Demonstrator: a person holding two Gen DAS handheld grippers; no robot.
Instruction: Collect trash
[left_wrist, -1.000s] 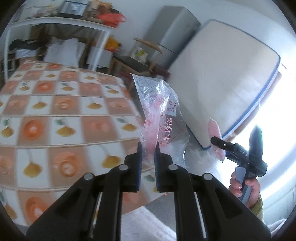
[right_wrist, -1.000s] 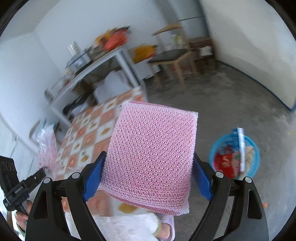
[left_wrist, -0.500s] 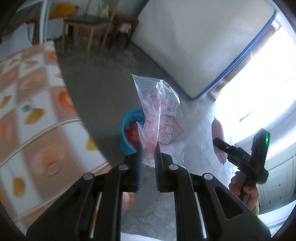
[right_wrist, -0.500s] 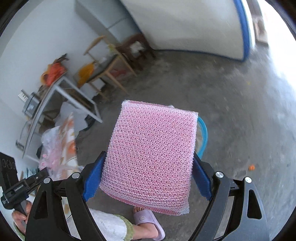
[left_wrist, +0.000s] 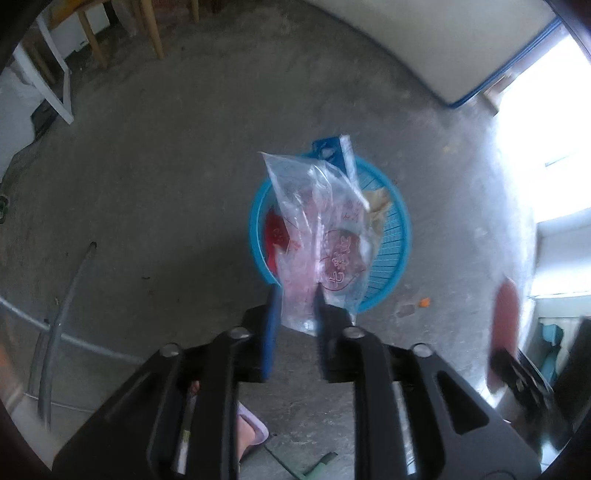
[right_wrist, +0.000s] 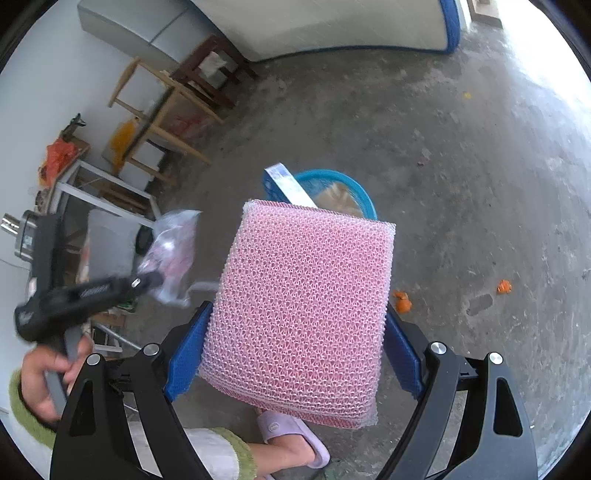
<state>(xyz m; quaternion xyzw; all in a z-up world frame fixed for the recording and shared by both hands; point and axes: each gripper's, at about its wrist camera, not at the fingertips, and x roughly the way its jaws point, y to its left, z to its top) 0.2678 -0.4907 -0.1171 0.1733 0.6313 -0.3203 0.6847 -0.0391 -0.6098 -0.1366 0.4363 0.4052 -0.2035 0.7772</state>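
Trash, a clear printed plastic bag (left_wrist: 317, 236), now hangs over the round blue plastic basket (left_wrist: 400, 236); left gripper (left_wrist: 295, 295) fingers are opening, releasing it. Right gripper (right_wrist: 295, 328) fingers grasp a pink mesh sponge (right_wrist: 303, 314).

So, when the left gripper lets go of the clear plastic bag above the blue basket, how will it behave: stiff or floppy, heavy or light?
Probably floppy: the plastic bag is crumpled thin film. Likely light, so it may drift rather than drop straight into the blue basket. The left gripper is opening with the bag between its fingers; the film could cling briefly.
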